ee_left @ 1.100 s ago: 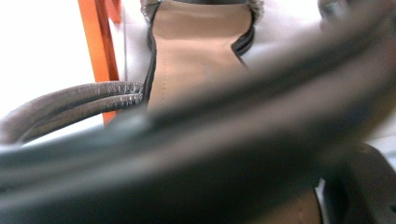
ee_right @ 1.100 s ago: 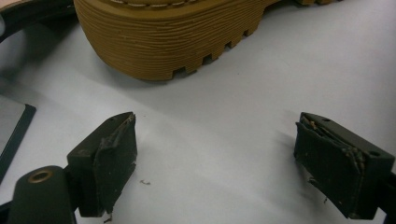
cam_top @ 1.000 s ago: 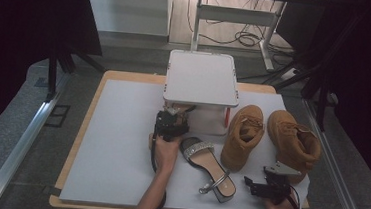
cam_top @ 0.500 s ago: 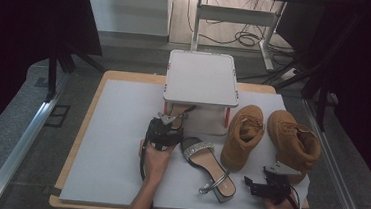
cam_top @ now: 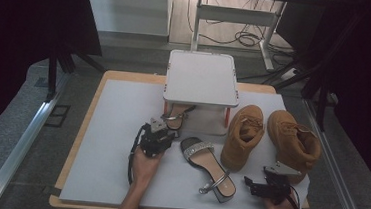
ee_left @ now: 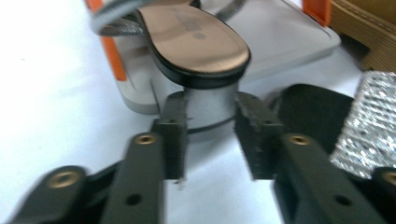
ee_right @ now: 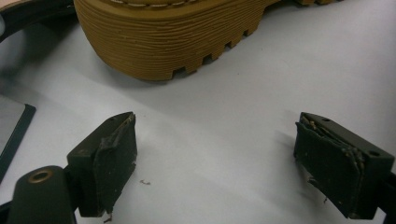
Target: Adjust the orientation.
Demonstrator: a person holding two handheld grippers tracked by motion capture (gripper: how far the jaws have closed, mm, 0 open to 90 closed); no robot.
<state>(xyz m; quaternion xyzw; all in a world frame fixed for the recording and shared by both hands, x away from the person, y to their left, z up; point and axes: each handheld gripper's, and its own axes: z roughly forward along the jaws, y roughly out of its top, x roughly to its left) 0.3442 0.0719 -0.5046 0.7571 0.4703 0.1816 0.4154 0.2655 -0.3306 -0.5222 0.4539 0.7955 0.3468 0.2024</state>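
my left hand-held gripper [cam_top: 157, 136] sits just in front of the small white stand [cam_top: 201, 78], its jaws narrowly apart and holding nothing. in the left gripper view the toe of the tan-soled sandal [ee_left: 196, 39] pokes out over the stand's lower shelf [ee_left: 285, 37], right ahead of my fingertips [ee_left: 173, 126] and a little above them. in the high view that sandal [cam_top: 176, 115] lies tucked under the stand's top, toe toward me.

i judge the step in hand to be dealing with this shelved sandal, whether seating it deeper or taking hold of it. to do it well i should lift the jaws to the level of the sole edge, since now they point at the shelf's rim below it. for a grip, i'd open a bit wider and come in straight, so one jaw goes over the insole and one under, not snagging the orange leg [ee_left: 114, 58] on the left.

the second sandal [cam_top: 209, 164], with its glittery strap [ee_left: 369, 121], lies just beside my left hand-held gripper on the worktop [cam_top: 105, 143]; i should keep my wrist from sweeping it.

my right hand-held gripper [cam_top: 267, 183] rests low near the worktop's front edge, jaws wide and empty, facing the ribbed sole of a tan boot [ee_right: 173, 37]. it can wait there.
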